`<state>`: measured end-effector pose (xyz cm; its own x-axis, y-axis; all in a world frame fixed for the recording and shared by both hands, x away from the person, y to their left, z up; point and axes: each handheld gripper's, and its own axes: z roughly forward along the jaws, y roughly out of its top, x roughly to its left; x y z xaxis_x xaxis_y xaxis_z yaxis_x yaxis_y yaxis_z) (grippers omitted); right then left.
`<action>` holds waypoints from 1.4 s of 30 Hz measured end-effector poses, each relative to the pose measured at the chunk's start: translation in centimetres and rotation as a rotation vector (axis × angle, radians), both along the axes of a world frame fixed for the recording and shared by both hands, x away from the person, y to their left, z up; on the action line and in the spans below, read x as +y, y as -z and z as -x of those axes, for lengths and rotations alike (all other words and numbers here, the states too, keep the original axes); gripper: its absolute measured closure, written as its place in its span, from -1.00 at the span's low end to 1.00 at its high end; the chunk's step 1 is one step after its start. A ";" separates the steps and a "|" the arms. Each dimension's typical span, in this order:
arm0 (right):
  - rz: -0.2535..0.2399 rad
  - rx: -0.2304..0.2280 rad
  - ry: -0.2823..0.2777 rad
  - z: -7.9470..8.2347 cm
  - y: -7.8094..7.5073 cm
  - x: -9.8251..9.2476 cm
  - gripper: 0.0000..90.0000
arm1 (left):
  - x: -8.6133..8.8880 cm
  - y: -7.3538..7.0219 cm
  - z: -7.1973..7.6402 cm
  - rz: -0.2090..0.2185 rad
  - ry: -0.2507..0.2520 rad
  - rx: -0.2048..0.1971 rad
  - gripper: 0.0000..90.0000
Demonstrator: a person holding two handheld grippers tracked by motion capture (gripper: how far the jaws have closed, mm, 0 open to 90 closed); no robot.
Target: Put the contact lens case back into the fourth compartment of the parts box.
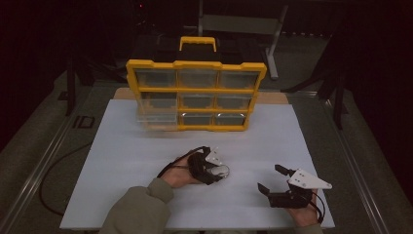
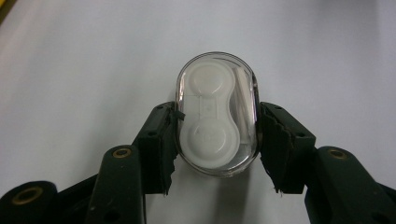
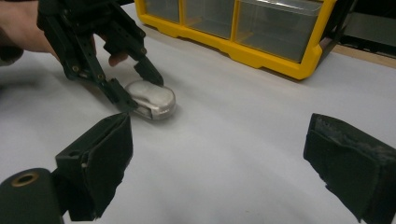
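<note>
No readable text, label, brand, number or sign appears on anything in these views.

The high view was dim: the room behind lay almost black, and only the white counter (image 1: 146,161) caught light. Small glints sat on two lower drawers of the organizer (image 1: 197,95). The gripper views were brighter, lit softly from above. The case (image 2: 217,114) cast a faint shadow, and near tool pads were slightly soft.

Yellow drawer organizer (image 1: 196,95) upright — one clear drawer (image 1: 157,118) protruding
</note>
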<state>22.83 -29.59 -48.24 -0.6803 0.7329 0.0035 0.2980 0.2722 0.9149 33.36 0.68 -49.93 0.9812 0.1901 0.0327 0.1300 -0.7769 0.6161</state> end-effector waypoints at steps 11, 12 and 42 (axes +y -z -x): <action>0.001 0.003 -0.003 0.0 0.0 0.1 -0.82 | 1.5 -1.6 0.3 -0.014 -0.009 -0.021 0.10; 0.000 0.003 -0.003 0.0 0.0 0.1 -0.82 | 1.6 -1.6 0.3 -0.014 -0.012 -0.020 0.10; 0.000 0.006 -0.006 0.0 0.1 0.1 -0.82 | 4.8 -5.2 0.4 -0.044 -0.025 -0.049 0.10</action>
